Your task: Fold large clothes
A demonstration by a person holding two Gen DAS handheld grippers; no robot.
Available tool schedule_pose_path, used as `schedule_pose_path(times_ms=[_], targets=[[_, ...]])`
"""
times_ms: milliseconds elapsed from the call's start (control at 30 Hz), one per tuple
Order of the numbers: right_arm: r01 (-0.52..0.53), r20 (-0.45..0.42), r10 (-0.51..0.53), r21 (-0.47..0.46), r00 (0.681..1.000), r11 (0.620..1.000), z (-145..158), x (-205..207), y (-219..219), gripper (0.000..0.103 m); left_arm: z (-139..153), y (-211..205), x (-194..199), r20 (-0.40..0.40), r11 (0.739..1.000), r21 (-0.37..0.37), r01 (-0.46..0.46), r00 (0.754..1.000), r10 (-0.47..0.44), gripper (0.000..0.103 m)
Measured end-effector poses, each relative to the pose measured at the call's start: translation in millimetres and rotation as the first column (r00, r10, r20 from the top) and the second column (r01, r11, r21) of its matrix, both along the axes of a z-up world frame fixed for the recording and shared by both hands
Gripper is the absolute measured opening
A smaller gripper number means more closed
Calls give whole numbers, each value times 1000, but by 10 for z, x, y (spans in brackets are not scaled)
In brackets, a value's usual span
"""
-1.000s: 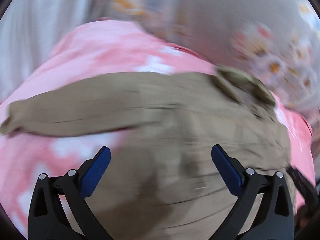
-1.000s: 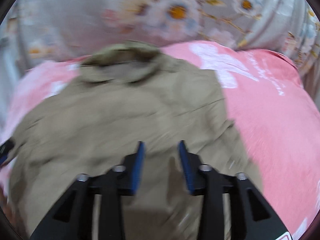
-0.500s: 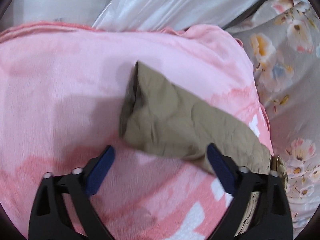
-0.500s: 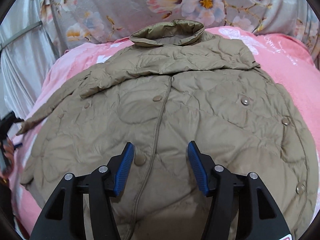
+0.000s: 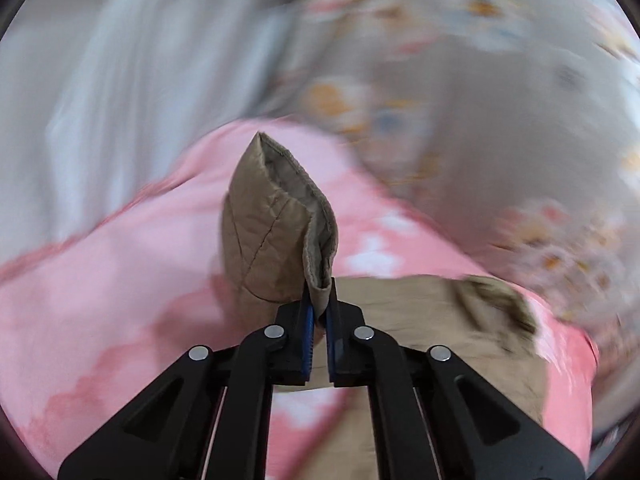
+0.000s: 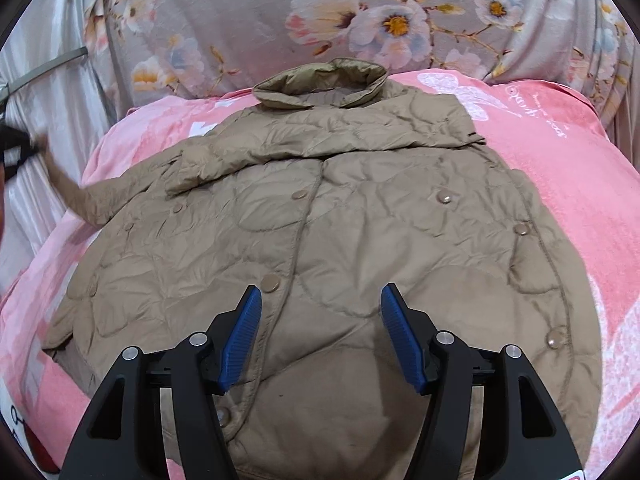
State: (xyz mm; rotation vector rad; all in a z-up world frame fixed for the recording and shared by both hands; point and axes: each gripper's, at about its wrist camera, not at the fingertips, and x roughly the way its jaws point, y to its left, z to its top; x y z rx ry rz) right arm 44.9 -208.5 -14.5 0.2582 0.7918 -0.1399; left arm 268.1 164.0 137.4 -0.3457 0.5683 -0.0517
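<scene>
One sleeve cuff (image 5: 276, 232) pinched in left gripper (image 5: 319, 308); right gripper (image 6: 320, 336) opening, empty, over jacket (image 6: 320, 220). Next: fold sleeve across front.

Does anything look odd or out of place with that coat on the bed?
Only one thing: the coat lies flat and buttoned on the pink blanket, but one sleeve is lifted off it, its cuff pinched in the shut left gripper. Nothing looks torn or spilled.
</scene>
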Motion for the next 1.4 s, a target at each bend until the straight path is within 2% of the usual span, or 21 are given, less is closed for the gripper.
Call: schedule_pose_path(times_ms=[100,200,267,433,467,500,533,567,600,667,733,767,800,867,933,1000,1033,1133,1300,1367,1400], targets=[[21,12,-21,9,1000,1000,50,-37,-104,61,305,-879,-56,48,982,58,179,982,-182,4],[49,12,-49,-6,999,999,69,-80,-233,61,352,-1719,-148,46,938,97,333,940,-339,4],[67,9,-67,-4,998,998,57,-116,-334,61,224,-2277,-198,14,903,119,414,908,-418,4],[127,-13,-126,21,992,992,-15,-237,-631,61,-388,-3161,-178,-138,847,78,525,847,-513,6],[134,-17,-134,25,991,991,-28,-256,-676,61,-496,-3286,-174,-167,843,68,533,839,-517,7],[142,-22,-141,31,990,989,-43,-273,-727,61,-615,-3393,-201,-187,837,63,543,830,-525,16],[148,-24,-147,34,989,988,-55,-282,-763,61,-768,-3502,-221,-217,830,44,556,817,-535,40],[156,-27,-155,36,988,987,-61,-291,-809,61,-861,-3545,-245,-232,830,21,558,810,-539,55],[160,-29,-159,36,987,986,-63,-287,-835,61,-926,-3540,-273,-234,832,-7,554,808,-541,73],[168,-26,-168,38,986,985,-43,-276,-907,61,-966,-3414,-370,-197,835,-70,546,813,-548,76],[166,-12,-166,53,986,985,17,-218,-992,61,-881,-3188,-431,-166,819,-124,560,802,-573,93],[162,-2,-162,66,987,985,53,-184,-1022,61,-816,-3037,-451,-138,817,-145,558,806,-575,94],[153,12,-154,85,988,985,103,-110,-1068,62,-727,-2792,-459,-94,827,-159,539,826,-556,94],[137,26,-141,115,990,984,174,37,-1116,64,-650,-2540,-363,-70,854,-157,495,857,-510,95],[116,42,-124,150,991,982,236,267,-1140,64,-612,-2088,-145,-80,902,-162,400,906,-416,95],[103,39,-111,173,993,980,245,545,-1139,64,-660,-1771,45,-108,927,-191,323,932,-347,94],[95,33,-103,182,994,979,236,660,-1129,64,-742,-1552,199,-141,932,-241,272,940,-311,94],[88,-15,-87,234,996,968,115,1048,-1097,64,-1034,-1136,508,-219,915,-369,162,942,-256,88],[101,-97,-73,329,993,939,-158,1453,-1061,63,-1533,-895,833,-316,872,-486,62,918,-241,81],[86,-90,-60,325,994,942,-173,1542,-1017,41,-1659,-875,894,-335,856,-515,45,909,-249,78],[62,-94,-34,313,995,948,-154,1601,-986,16,-1715,-871,916,-340,849,-526,38,906,-252,78]])
